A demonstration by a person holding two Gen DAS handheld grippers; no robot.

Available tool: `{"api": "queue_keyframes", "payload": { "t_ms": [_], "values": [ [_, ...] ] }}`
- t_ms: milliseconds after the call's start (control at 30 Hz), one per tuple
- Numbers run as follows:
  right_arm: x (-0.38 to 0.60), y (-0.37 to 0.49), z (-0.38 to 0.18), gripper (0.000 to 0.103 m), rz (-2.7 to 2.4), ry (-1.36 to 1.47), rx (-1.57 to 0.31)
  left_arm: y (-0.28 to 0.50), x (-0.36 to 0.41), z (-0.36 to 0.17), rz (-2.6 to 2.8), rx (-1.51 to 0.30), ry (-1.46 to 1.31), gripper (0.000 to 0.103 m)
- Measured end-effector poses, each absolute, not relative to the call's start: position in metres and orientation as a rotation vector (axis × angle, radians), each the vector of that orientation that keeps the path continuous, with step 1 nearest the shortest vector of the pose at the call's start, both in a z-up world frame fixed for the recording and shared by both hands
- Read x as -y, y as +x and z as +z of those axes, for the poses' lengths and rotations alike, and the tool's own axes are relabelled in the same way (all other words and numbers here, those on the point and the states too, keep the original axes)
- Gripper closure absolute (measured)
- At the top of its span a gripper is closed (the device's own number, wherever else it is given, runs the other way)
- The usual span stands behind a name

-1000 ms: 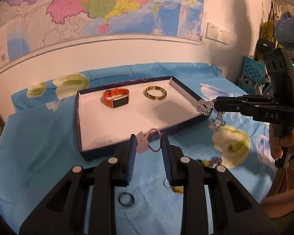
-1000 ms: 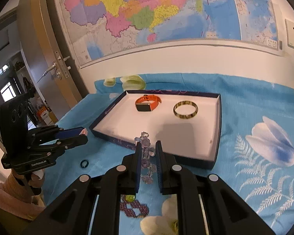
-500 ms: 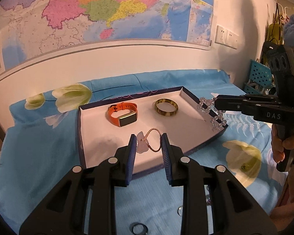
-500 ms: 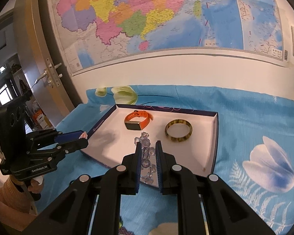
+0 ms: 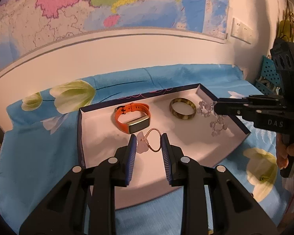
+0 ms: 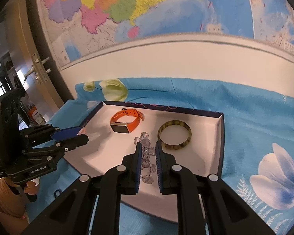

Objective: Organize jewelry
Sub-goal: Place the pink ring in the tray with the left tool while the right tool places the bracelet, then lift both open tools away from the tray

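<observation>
A dark-rimmed tray (image 5: 79, 137) with a white floor lies on the blue floral cloth. In it are an orange watch band (image 5: 132, 118) and a mottled bangle (image 5: 183, 108). My left gripper (image 5: 148, 145) hangs over the tray's near middle, shut on a thin pink bead bracelet (image 5: 152, 141) with a pale stone. My right gripper (image 6: 148, 150) is over the tray's near right part, shut on a clear crystal bracelet (image 6: 146, 157) that dangles between the watch band (image 6: 126, 121) and the bangle (image 6: 175, 135). Each gripper also shows in the other's view: right gripper (image 5: 215, 106), left gripper (image 6: 83, 135).
A wall with a large map rises just behind the cloth. A door (image 6: 35, 62) stands at the left and a blue crate (image 5: 264, 78) at the right. A small dark ring (image 6: 57, 192) lies on the cloth before the tray. A person's hand (image 5: 288, 152) holds the right gripper's handle.
Both grippers have moved forward from above the cloth to above the tray, each still carrying its bracelet. The loose ring and beads on the cloth have slid out of the left view.
</observation>
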State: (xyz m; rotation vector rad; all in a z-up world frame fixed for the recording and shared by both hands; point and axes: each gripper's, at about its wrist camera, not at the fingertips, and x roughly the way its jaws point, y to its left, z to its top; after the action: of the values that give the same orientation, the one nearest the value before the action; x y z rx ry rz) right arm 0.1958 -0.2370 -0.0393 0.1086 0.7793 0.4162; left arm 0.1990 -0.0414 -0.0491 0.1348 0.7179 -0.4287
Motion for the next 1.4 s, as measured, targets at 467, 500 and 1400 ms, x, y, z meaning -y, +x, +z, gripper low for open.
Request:
{"api": "queue_keyframes", "payload": {
  "t_ms": [467, 500, 1400],
  "values": [
    [0.234, 0.224, -0.067, 0.091, 0.366, 0.118, -0.870, 0.235, 0.046, -0.076, -0.395, -0.823, 0.117, 0.076],
    [0.234, 0.225, -0.069, 0.094, 0.365, 0.119, -0.875, 0.236, 0.046, -0.077, -0.390, -0.829, 0.115, 0.076],
    [0.240, 0.140, -0.019, 0.056, 0.426, 0.103, -0.707, 0.165, 0.039, -0.040, -0.317, -0.668, 0.165, 0.045]
  ]
}}
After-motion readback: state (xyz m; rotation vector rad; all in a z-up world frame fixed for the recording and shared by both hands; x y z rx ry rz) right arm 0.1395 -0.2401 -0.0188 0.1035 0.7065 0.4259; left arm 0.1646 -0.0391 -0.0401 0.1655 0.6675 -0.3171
